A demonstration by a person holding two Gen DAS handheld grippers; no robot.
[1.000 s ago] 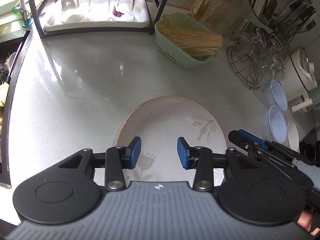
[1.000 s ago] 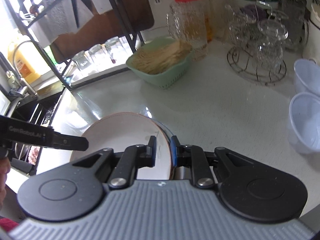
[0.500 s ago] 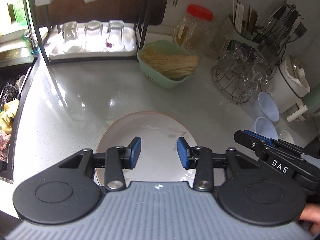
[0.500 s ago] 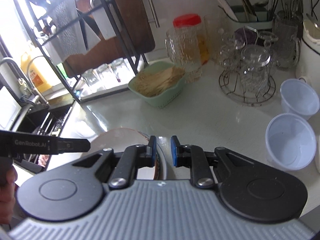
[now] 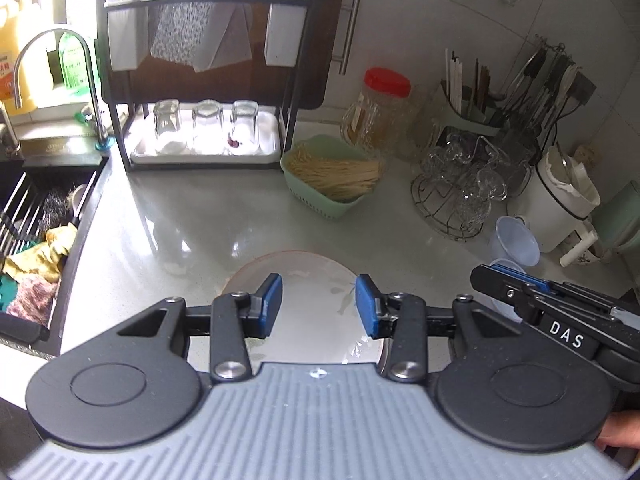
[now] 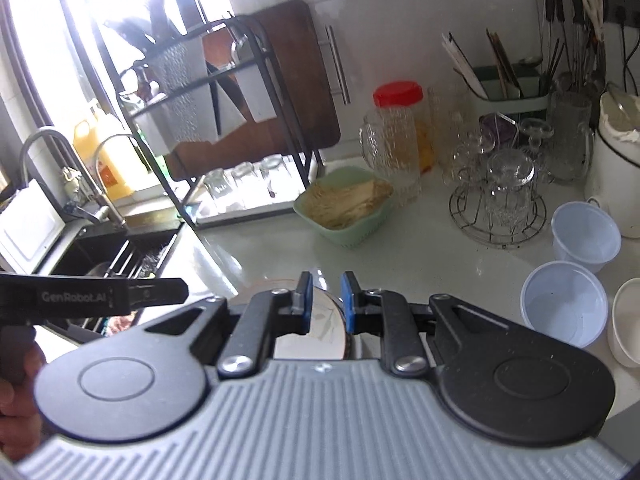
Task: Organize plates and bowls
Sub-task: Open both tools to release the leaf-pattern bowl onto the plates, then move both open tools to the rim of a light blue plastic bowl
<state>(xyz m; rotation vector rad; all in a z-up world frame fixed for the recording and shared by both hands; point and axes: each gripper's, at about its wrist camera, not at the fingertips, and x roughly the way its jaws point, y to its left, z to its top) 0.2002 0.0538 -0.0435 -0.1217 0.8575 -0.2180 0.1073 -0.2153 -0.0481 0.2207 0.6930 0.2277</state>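
Right tongs (image 6: 325,298) pinch the round white floral plate's (image 5: 312,304) rim; left tongs (image 5: 319,306) hover released above it.

Strong daylight enters from the window (image 6: 48,40) at upper left, blown out to white in the right wrist view. It leaves glare streaks on the glossy tabletop (image 5: 192,232). Both views bend heavily toward the edges, and the lower corners look soft and blurred.
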